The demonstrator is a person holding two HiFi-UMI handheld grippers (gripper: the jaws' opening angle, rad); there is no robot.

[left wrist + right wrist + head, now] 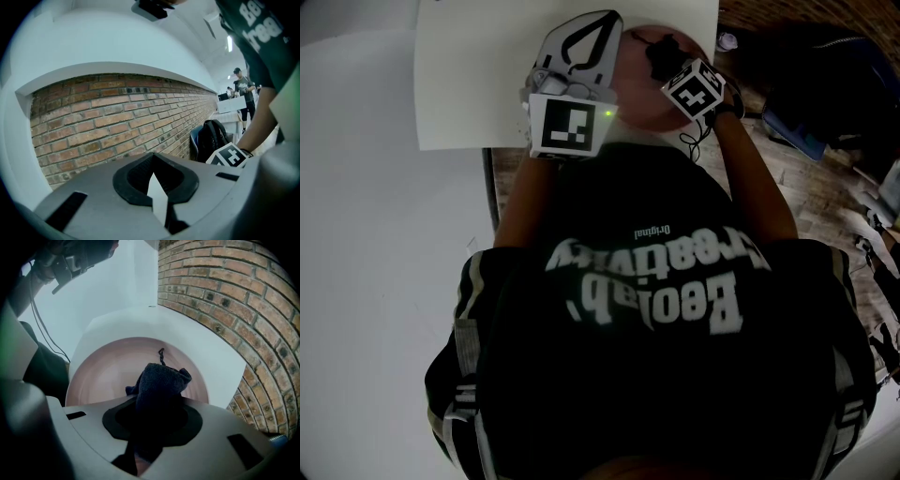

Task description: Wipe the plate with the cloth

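Observation:
A round pink plate (636,101) (105,376) lies on a white sheet (478,75) (213,350) on the table. My right gripper (670,61) (157,420) is shut on a dark blue cloth (661,52) (161,380). The bunched cloth sticks out past the jaws and rests on the plate's middle. My left gripper (592,30) (157,190) sits just left of the plate over the sheet. Its jaws meet in a point, with only a thin white sliver between them. It points toward a brick wall (117,117) and holds nothing that I can make out.
The brick wall (234,296) runs close behind the table's far edge. A dark backpack (211,138) (825,56) sits on the wood floor (825,206) to the right. A person (244,89) stands far off by other tables. My own black shirt fills the lower head view.

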